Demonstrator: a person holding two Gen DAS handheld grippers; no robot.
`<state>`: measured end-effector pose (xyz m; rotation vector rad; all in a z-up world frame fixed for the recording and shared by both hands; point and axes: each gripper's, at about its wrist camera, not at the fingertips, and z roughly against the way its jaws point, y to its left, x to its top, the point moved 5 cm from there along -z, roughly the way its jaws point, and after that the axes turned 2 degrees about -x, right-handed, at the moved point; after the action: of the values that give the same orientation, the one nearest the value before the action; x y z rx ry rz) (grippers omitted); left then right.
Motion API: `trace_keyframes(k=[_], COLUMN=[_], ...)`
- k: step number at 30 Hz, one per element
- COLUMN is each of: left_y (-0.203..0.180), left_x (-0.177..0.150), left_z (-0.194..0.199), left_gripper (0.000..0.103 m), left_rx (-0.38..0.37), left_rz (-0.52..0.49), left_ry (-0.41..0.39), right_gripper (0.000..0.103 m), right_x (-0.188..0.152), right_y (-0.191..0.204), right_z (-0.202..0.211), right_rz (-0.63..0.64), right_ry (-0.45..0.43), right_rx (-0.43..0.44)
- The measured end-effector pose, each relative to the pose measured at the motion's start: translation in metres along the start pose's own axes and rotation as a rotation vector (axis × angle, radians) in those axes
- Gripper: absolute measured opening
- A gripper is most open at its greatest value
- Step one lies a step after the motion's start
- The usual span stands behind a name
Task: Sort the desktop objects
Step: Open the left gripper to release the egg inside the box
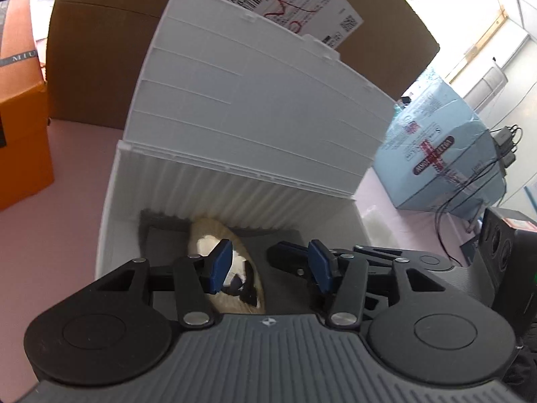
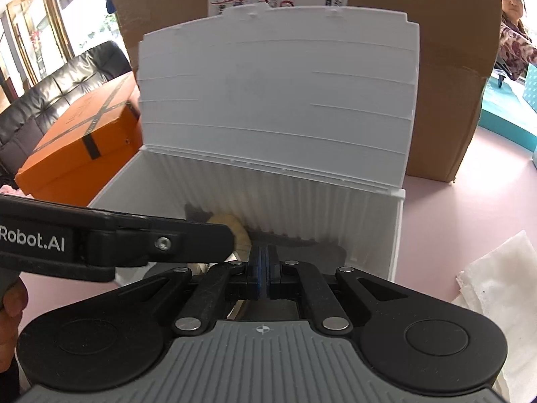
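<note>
A white ribbed storage box [image 1: 114, 201] stands on the pink table with its lid [image 1: 255, 100] swung up. On its dark floor lies a round beige object [image 1: 248, 268] with white and black parts, partly hidden by my fingers. My left gripper [image 1: 270, 265] is open and reaches down into the box, its blue pads on either side of the beige object's right part. My right gripper [image 2: 263, 268] is shut with nothing between its pads, and it hangs just inside the box [image 2: 399, 235] beside the left one. The beige object [image 2: 236, 231] peeks out behind a left finger [image 2: 201, 238].
A large cardboard box [image 2: 446, 100] rises right behind the lid. An orange box [image 2: 77, 154] sits at the left, a light blue carton [image 1: 446, 154] with cables at the right. White tissue [image 2: 496, 285] lies on the pink table [image 2: 453, 215]. A person [image 2: 513, 33] sits far right.
</note>
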<state>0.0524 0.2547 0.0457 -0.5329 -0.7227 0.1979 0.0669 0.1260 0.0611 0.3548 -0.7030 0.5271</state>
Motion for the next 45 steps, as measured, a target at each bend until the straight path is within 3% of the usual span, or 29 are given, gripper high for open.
trace_keyframes(k=[6,12,16,20,23,33,34,36,37,38,40,41,42,44,45], left_y=[0.009,0.009,0.01,0.012,0.014,0.006,0.005,0.004,0.004,0.003,0.001,0.0,-0.001,-0.002,-0.004], left_x=[0.01,0.018,0.018,0.02,0.02,0.017,0.017,0.017,0.017,0.017,0.017,0.018,0.018,0.018,0.018], left_z=[0.015,0.032,0.03,0.027,0.03,0.029,0.03,0.033,0.034,0.036,0.04,0.042,0.044,0.05,0.053], left_gripper=[0.046,0.046,0.046,0.046,0.046,0.047,0.049,0.067,0.083,0.084,0.084,0.086,0.088,0.103,0.103], left_rx=[0.013,0.098,0.072,0.079,0.086,0.068,0.06,0.044,0.035,0.026,0.009,0.001,-0.007,-0.014,-0.018], left_rz=[0.017,-0.036,-0.032,-0.026,-0.024,-0.043,-0.044,-0.041,-0.036,-0.031,-0.026,-0.024,-0.022,-0.013,-0.008], left_ry=[-0.059,-0.15,-0.119,-0.105,-0.115,-0.103,-0.11,-0.127,-0.137,-0.147,-0.16,-0.166,-0.172,-0.193,-0.208], right_gripper=[0.002,0.003,0.003,0.003,0.003,0.004,0.006,0.009,0.014,0.02,0.059,0.071,0.094,0.103,0.103], right_x=[0.005,0.017,0.025,0.03,0.032,0.03,0.029,0.028,0.028,0.028,0.027,0.027,0.026,0.022,0.019], right_y=[-0.004,-0.01,-0.002,0.01,0.015,0.014,0.016,0.019,0.02,0.022,0.025,0.026,0.026,0.024,0.023], right_z=[-0.002,-0.003,-0.013,-0.023,-0.024,-0.017,-0.016,-0.011,-0.005,0.0,0.016,0.025,0.035,0.058,0.066], right_rz=[-0.006,-0.03,-0.06,-0.034,0.006,-0.006,-0.012,-0.014,-0.013,-0.012,-0.016,-0.02,-0.025,-0.044,-0.051], right_ry=[-0.004,0.0,0.077,0.12,0.105,0.07,0.049,0.012,-0.007,-0.03,-0.109,-0.153,-0.204,-0.333,-0.382], right_rx=[-0.014,0.025,0.111,0.098,0.061,0.056,0.049,0.033,0.034,0.038,0.051,0.057,0.063,0.068,0.068])
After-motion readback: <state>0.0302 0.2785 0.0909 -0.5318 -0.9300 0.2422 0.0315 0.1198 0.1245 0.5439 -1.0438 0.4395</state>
